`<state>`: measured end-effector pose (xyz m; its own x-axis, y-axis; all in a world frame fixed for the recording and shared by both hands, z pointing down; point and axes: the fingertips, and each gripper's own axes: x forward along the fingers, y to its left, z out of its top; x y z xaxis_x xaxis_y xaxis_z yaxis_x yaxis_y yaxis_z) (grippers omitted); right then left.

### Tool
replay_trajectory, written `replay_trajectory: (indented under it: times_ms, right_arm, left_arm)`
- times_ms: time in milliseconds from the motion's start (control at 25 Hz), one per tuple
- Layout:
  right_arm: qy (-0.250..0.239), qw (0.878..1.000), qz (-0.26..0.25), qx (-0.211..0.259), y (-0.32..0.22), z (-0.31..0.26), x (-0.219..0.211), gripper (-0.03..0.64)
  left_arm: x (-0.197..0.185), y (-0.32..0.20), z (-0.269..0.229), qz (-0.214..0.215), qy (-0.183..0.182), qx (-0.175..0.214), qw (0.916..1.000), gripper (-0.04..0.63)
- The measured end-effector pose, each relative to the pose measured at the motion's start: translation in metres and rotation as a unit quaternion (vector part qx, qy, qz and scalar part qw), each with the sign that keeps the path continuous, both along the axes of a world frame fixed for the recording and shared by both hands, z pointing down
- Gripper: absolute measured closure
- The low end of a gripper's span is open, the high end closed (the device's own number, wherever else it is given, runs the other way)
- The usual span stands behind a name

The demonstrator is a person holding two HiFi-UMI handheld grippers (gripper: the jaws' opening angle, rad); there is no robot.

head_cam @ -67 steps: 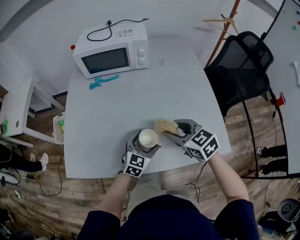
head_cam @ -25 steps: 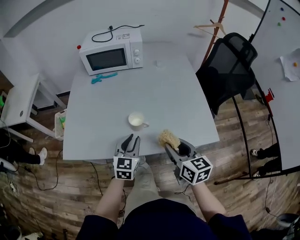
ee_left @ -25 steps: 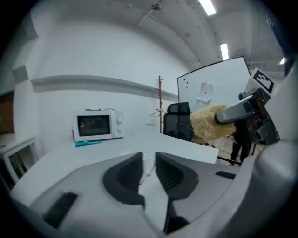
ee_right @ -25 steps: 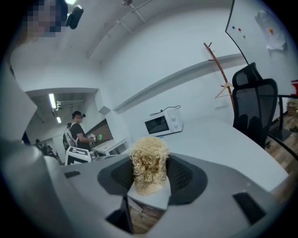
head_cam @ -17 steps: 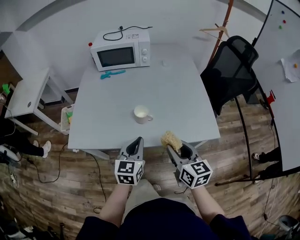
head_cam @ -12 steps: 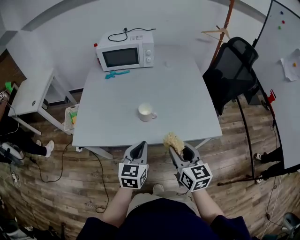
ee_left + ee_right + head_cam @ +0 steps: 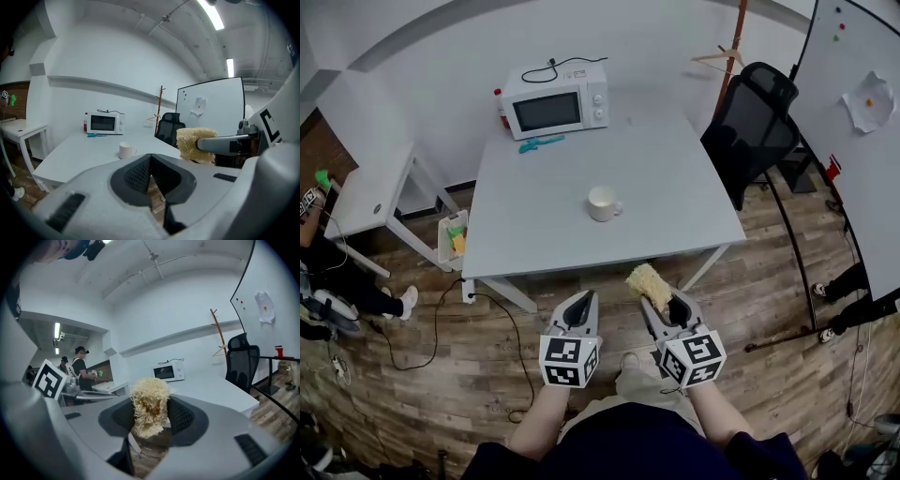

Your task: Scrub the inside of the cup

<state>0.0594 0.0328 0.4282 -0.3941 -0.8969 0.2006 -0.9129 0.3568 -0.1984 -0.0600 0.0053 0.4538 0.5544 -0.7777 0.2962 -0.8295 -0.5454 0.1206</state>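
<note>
A white cup (image 7: 603,202) with a handle stands alone near the middle of the grey table (image 7: 544,234); it also shows in the left gripper view as the cup (image 7: 125,150). Both grippers hang over the wooden floor, well short of the table's front edge. My left gripper (image 7: 583,302) is shut with nothing in it. My right gripper (image 7: 660,298) is shut on a yellow loofah sponge (image 7: 648,282), which fills the gap between the jaws in the right gripper view, sponge (image 7: 149,405).
A white microwave (image 7: 555,98) and a teal tool (image 7: 541,142) sit at the table's far end. A black office chair (image 7: 752,117) stands at the right, a small white side table (image 7: 366,192) at the left. People (image 7: 80,369) stand in the background.
The view has pulled back from the table; both grippers now hang over the floor, farther from the cup. The left gripper's jaws have closed. The sponge stays in the right gripper.
</note>
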Motion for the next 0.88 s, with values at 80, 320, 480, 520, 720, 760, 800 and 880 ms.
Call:
replay_trajectory:
  times_ms: [80,320,480,520,720,760,800,880]
  right_arm:
    - [-0.002,1.0,0.003,0.0,0.02,-0.001,-0.008,0.434]
    - [-0.002,1.0,-0.002,0.004,0.069,-0.007,-0.027,0.434]
    - [0.006,1.0,-0.003,0.005,0.087,-0.006,-0.033,0.434]
    - [0.01,1.0,-0.003,0.003,0.09,-0.006,-0.033,0.434]
    - [0.015,1.0,-0.005,0.004,0.1,-0.008,-0.037,0.436]
    - [0.014,1.0,-0.005,0.006,0.101,-0.01,-0.037,0.436]
    - [0.013,1.0,-0.004,0.008,0.102,-0.011,-0.038,0.436]
    - [0.011,1.0,-0.002,0.01,0.104,-0.012,-0.037,0.436]
  left_arm:
    - [-0.007,0.019,-0.001,0.003,0.002,-0.002,1.0,0.58]
    - [-0.023,0.066,-0.005,0.003,0.006,0.0,1.0,0.58]
    - [-0.03,0.084,-0.006,0.001,0.005,0.004,1.0,0.58]
    - [-0.031,0.088,-0.006,0.0,0.004,0.006,1.0,0.58]
    - [-0.034,0.098,-0.01,-0.003,-0.001,0.012,0.9999,0.58]
    - [-0.035,0.099,-0.01,-0.002,-0.001,0.012,0.9999,0.58]
    - [-0.034,0.1,-0.01,-0.002,-0.001,0.012,0.9999,0.58]
    - [-0.034,0.102,-0.01,0.0,-0.002,0.012,0.9999,0.58]
